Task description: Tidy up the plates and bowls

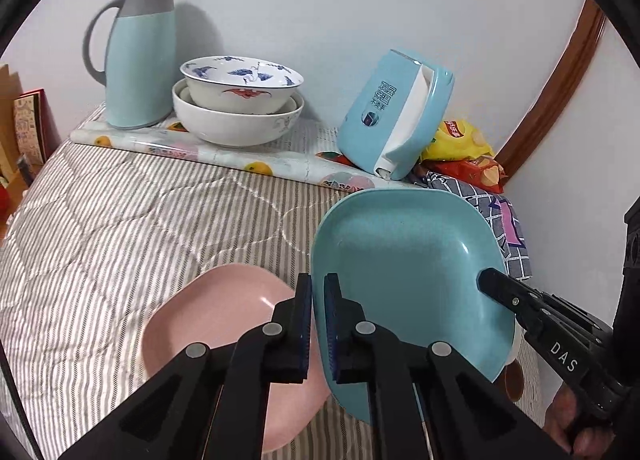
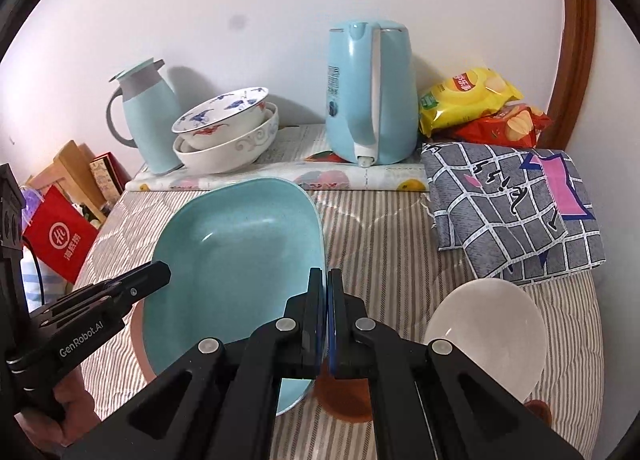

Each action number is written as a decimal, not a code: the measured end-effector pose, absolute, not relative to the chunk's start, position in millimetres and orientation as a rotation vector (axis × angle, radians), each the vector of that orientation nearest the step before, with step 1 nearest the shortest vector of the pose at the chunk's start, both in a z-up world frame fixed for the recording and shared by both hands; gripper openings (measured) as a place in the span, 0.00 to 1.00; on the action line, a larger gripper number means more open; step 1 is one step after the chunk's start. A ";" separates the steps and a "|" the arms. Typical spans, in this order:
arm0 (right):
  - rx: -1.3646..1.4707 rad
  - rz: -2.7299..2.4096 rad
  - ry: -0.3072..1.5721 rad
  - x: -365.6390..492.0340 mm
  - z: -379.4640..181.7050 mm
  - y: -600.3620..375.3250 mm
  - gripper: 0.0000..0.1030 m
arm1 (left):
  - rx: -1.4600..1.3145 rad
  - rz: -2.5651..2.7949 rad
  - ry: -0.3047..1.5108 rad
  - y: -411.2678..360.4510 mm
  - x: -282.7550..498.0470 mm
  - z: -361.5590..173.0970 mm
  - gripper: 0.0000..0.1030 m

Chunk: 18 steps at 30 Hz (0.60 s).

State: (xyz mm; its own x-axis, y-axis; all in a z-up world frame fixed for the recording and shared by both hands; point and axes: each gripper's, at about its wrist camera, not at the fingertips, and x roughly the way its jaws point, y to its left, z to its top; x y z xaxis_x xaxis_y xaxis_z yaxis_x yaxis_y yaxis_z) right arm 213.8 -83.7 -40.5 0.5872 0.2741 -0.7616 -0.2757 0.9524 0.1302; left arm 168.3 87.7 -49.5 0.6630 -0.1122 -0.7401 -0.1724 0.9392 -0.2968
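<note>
home | kettle, snack bags, striped quilt

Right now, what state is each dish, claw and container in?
Teal square plastic plate: lifted, tilted, gripped at opposite rims by both claws.
Left claw: shut on its rim.
Right claw: shut on its rim.
Pink square plastic plate: flat on the striped quilt, under the teal one.
White round bowl: empty, on the quilt.
Crane-painted porcelain bowl: nested in a larger white bowl.
Teal thermos jug: upright, lid closed.

Bowl nested in bowl, between jug and kettle
</note>
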 end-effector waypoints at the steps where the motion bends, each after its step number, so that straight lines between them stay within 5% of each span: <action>1: -0.001 0.322 0.886 210.1 -39.8 -82.1 0.02 | -0.360 0.037 0.848 88.6 165.0 -48.9 0.07; 18: 0.008 0.364 0.887 167.1 -42.8 -71.1 0.02 | -0.376 0.070 0.831 97.7 114.4 -46.8 0.06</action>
State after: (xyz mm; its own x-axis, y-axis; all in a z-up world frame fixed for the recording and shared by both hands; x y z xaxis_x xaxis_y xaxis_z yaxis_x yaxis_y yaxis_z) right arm 167.1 -71.1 -42.8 0.5747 0.3136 -0.7559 -0.3074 0.9387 0.1558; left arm 114.4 97.7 -46.8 0.6761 -0.0850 -0.7319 -0.2061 0.9319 -0.2985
